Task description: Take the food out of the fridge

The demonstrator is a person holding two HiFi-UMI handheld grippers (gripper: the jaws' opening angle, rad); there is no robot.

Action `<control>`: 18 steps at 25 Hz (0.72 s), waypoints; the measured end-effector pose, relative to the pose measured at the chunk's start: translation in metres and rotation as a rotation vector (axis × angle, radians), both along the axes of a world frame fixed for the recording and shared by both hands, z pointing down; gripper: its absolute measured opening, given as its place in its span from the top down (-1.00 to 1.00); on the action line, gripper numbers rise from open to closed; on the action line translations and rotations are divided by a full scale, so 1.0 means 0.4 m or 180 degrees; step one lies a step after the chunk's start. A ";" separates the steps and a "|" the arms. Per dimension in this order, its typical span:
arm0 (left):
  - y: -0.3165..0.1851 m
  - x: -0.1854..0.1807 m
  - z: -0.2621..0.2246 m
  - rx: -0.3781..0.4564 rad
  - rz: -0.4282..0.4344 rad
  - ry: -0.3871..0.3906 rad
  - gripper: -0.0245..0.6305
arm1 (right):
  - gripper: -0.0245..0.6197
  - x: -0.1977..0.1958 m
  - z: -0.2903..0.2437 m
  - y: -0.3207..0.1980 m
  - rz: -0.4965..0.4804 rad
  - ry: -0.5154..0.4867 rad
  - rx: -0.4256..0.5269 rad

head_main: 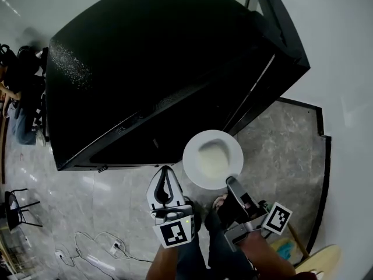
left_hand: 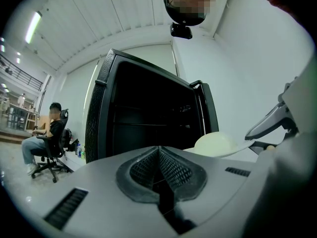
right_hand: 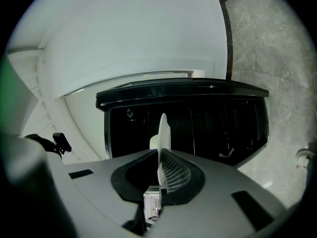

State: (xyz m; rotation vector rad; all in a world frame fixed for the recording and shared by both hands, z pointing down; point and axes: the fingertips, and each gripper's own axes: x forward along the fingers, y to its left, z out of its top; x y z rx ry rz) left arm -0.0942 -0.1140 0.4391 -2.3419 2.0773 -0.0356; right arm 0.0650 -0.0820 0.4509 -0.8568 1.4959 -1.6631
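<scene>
A white plate (head_main: pixel 224 171) carrying a pale mound of food (head_main: pixel 211 156) hangs level in front of the black fridge (head_main: pixel 145 69), whose door (head_main: pixel 280 34) stands open at the right. My right gripper (head_main: pixel 233 182) is shut on the plate's near rim. In the right gripper view the plate (right_hand: pixel 162 128) shows edge-on between the jaws of the right gripper (right_hand: pixel 159 157), the food (right_hand: pixel 154 142) on its left face. Beside it, my left gripper (head_main: pixel 165 171) is shut and holds nothing. From the left gripper (left_hand: pixel 159 150) the food (left_hand: pixel 215 144) shows at the right, before the dark fridge (left_hand: pixel 143 118).
A person sits on an office chair (left_hand: pixel 47 150) to the left of the fridge. On the marble floor lie white cables (head_main: pixel 99 244) and a black stool (head_main: pixel 17 206). A white wall (head_main: pixel 344 51) closes the right side, and a wooden object (head_main: pixel 317 261) lies at the bottom right.
</scene>
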 end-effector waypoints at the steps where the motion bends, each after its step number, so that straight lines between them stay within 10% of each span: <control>1: 0.002 -0.002 -0.009 0.0013 0.0000 0.0013 0.88 | 0.80 -0.001 -0.009 0.001 0.0001 -0.0001 0.0002; 18: 0.006 -0.012 -0.174 -0.0006 -0.0112 0.0120 0.88 | 0.80 0.008 -0.185 -0.004 -0.0021 -0.0022 0.0090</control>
